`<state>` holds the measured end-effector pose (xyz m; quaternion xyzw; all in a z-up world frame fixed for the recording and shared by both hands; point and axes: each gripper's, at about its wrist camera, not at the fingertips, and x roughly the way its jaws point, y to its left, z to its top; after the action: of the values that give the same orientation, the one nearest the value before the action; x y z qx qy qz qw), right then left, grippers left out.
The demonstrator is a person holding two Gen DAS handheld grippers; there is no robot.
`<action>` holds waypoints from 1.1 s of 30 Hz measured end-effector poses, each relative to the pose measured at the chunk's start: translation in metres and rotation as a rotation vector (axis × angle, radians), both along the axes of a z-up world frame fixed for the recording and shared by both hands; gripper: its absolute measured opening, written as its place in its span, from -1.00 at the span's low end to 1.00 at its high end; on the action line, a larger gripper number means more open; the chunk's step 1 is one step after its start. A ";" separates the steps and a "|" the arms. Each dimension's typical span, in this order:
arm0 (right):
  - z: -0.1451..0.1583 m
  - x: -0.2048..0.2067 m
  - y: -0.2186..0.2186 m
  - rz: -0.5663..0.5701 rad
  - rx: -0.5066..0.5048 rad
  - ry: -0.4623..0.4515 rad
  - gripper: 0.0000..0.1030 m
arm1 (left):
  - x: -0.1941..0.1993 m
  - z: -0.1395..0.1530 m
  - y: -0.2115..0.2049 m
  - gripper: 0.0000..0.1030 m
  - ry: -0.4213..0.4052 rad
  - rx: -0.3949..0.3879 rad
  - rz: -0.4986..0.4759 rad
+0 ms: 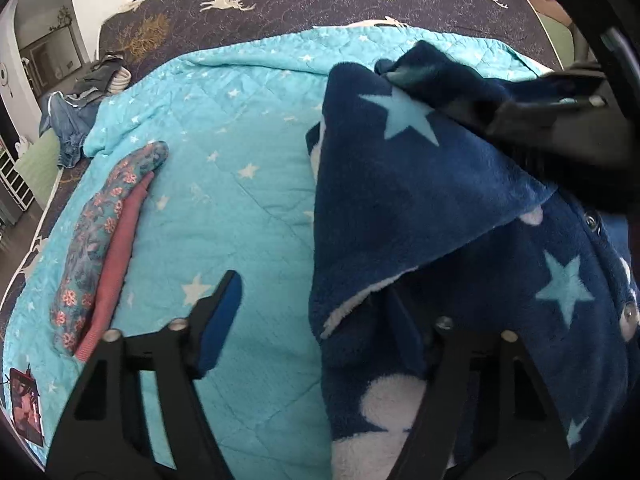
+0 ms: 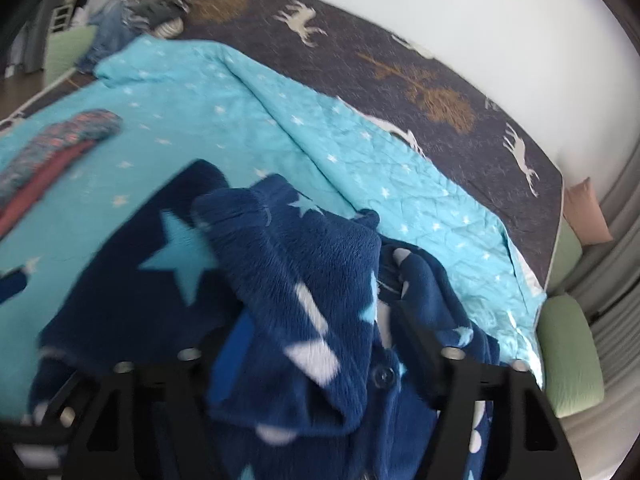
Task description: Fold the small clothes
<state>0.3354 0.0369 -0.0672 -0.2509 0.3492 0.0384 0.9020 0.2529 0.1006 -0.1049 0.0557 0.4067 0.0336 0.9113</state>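
A navy fleece garment with light blue stars and white spots lies on the turquoise star quilt. In the left wrist view my left gripper stands wide open; its left finger is over the quilt, and its right finger is under the garment's edge. My right gripper comes in from the upper right and holds a corner of the garment lifted. In the right wrist view the garment is bunched between the right gripper's fingers.
A folded floral piece and a pink piece lie at the quilt's left. A dark deer-print bedspread lies beyond. Denim clothes are piled at the far left corner. Green cushions sit at the right.
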 end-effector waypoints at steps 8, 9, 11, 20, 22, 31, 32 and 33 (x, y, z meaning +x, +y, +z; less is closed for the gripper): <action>0.062 -0.020 -0.156 -0.235 0.534 -0.026 -0.86 | -0.020 0.010 0.004 0.31 0.004 0.044 0.088; 0.059 -0.021 -0.186 -0.284 0.611 0.010 -0.86 | -0.023 0.011 0.001 0.32 0.010 0.047 0.092; 0.035 -0.020 -0.244 -0.405 0.777 0.154 -0.85 | -0.029 0.013 -0.011 0.32 0.001 0.102 0.086; -0.040 -0.061 -0.341 -0.496 0.993 0.319 -0.43 | -0.027 0.007 -0.013 0.37 0.012 0.203 0.086; -0.030 -0.063 -0.343 -0.496 0.958 0.288 -0.21 | -0.028 0.008 -0.015 0.39 0.007 0.218 0.088; -0.008 -0.068 -0.327 -0.312 0.957 0.236 -0.10 | -0.024 -0.002 0.003 0.58 0.042 0.148 0.123; -0.007 -0.068 -0.319 -0.275 0.943 0.242 -0.10 | -0.024 -0.001 0.003 0.58 0.043 0.148 0.122; -0.005 -0.068 -0.310 -0.237 0.913 0.239 -0.10 | -0.024 0.000 0.001 0.58 0.042 0.156 0.118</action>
<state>0.2670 -0.2728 -0.0726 0.2183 0.4239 0.1131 0.8717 0.2291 0.1021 -0.1053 0.1032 0.4243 0.1176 0.8919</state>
